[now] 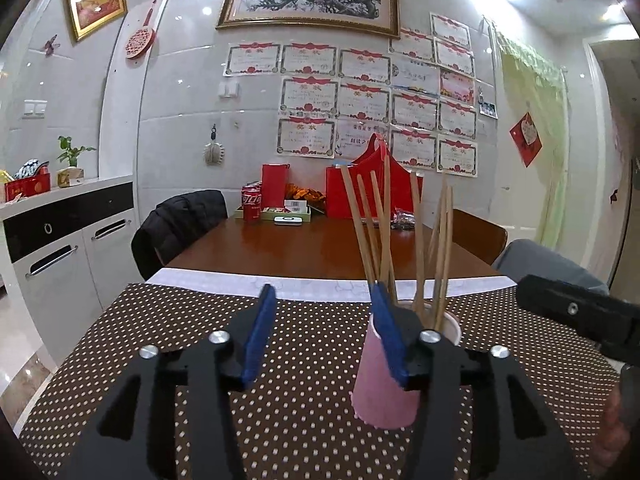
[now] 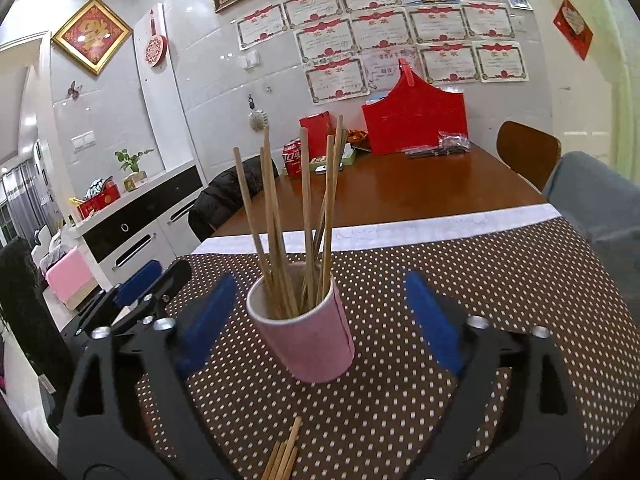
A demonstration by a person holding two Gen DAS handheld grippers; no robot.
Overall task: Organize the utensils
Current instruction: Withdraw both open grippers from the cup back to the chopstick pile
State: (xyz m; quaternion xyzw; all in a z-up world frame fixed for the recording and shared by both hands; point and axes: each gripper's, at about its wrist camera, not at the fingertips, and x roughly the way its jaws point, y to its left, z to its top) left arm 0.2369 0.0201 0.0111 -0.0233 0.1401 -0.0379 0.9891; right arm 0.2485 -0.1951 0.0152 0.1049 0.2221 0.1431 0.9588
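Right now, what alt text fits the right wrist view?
A pink cup holding upright wooden chopsticks stands on a dotted brown mat, between the open blue pads of the right tool, which do not touch it. More chopsticks lie on the mat at the bottom edge.

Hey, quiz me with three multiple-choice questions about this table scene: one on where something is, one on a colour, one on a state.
1. Where are the loose chopsticks?
A. On the dotted mat, on the near side of the cup
B. On the bare wood table
C. On the chair

2. What colour is the cup?
A. Green
B. Pink
C. White

3. How is the right gripper?
A. Shut on the cup
B. Shut on a chopstick
C. Open, clear of the cup

Answers: 1 A, they lie on the mat at the right wrist view's bottom edge. 2 B, its wall is pink. 3 C, mat shows between each pad and the cup.
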